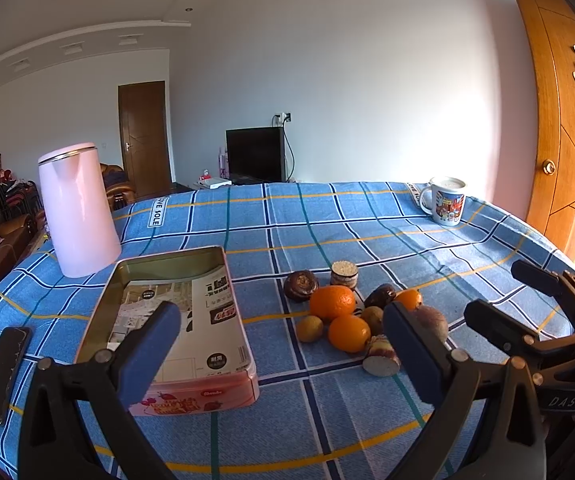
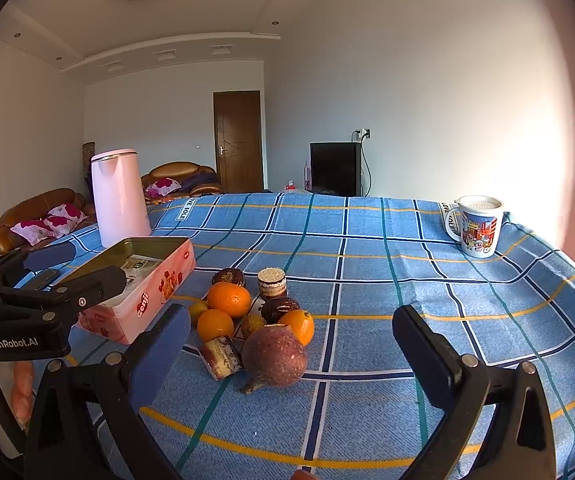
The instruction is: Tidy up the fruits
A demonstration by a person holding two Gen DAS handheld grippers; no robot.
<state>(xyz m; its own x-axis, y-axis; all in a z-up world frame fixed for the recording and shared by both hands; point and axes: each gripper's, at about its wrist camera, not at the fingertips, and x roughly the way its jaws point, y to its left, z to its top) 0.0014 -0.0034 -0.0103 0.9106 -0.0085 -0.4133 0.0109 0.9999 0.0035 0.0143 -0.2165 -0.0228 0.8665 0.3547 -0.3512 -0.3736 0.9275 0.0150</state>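
A pile of fruit lies on the blue checked tablecloth: oranges [image 1: 332,301] [image 2: 229,299], small yellow-green fruits [image 1: 310,328], dark brown fruits [image 1: 300,285], a large purple-brown fruit [image 2: 274,356] and cut cane pieces [image 1: 381,357] [image 2: 220,357]. An open pink tin [image 1: 175,332] [image 2: 143,292] with paper inside sits left of the pile. My left gripper [image 1: 281,340] is open and empty, above the table between tin and pile. My right gripper [image 2: 291,344] is open and empty, just before the pile; it also shows in the left wrist view [image 1: 527,296].
A pink kettle [image 1: 77,210] [image 2: 120,196] stands behind the tin. A printed mug [image 1: 447,201] [image 2: 477,226] stands at the far right corner. A dark phone [image 1: 3,372] lies at the table's left edge. A wooden door [image 1: 559,140] is to the right.
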